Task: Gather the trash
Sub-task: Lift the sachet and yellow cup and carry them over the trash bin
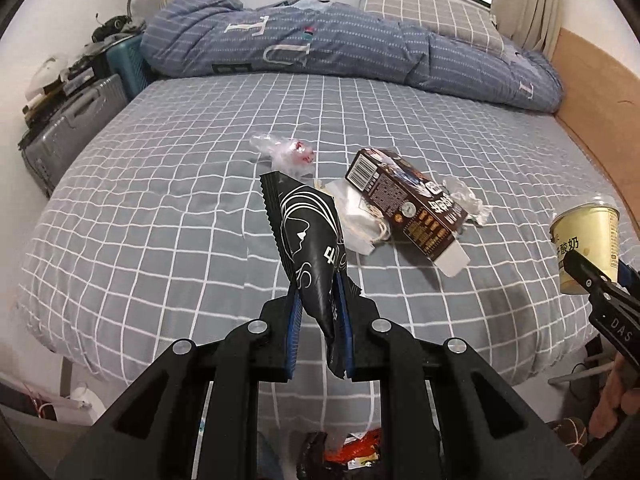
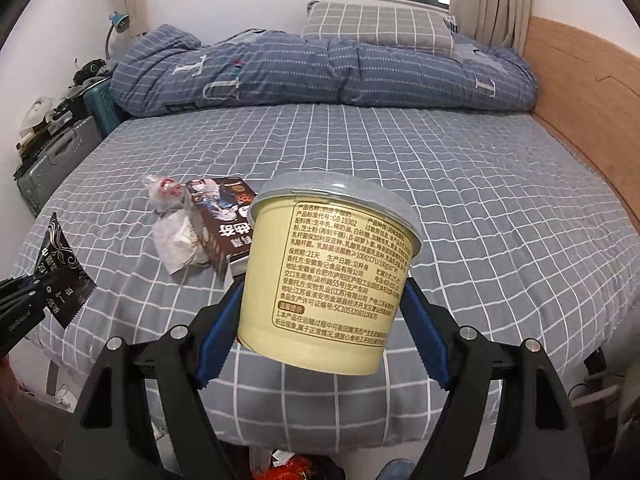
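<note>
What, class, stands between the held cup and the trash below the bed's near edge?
Nothing visible. The right gripper holds the cup above the bed near its edge; the trash shows below, though partly hidden behind the fingers.

Both fisheye views look from beyond the foot edge of the grey white-checked bed [image 1: 160, 160], facing its far edge with the folded blue quilt [image 1: 320, 44]. The left wrist view sits low behind its gripper [image 1: 320, 292], close on the clamped black foil wrapper [image 1: 308, 220]. The right wrist view sits further right, close behind the pale yellow yogurt tub [image 2: 332, 264]. Both share the brown carton [image 2: 224, 224], and each catches the other's gripper [image 2: 28, 300] at its edge.
</note>
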Demonstrator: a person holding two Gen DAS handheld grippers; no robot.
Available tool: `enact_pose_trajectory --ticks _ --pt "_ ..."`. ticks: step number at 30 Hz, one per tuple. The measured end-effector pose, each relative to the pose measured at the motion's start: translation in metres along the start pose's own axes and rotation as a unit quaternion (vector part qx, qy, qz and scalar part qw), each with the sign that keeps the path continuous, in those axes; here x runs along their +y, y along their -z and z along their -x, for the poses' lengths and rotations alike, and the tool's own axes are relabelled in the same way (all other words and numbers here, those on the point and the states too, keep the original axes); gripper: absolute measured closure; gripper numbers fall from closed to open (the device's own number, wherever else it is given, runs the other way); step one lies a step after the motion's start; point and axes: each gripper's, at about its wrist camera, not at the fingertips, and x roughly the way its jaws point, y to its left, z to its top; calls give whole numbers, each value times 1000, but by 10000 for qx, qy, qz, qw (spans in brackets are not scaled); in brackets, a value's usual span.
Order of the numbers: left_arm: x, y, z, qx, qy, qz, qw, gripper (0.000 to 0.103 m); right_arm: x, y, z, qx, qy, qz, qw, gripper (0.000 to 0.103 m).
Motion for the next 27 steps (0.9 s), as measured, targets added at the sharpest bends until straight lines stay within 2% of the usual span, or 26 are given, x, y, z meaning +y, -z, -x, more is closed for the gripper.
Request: enact_pose_trajectory --ticks 15,27 --pt "-11 40 48 -161 159 49 9997 87 8 38 54 -110 -101 4 9999 29" --pt "-22 84 68 -110 218 35 9997 87 12 76 86 -101 -167 52 9998 29"
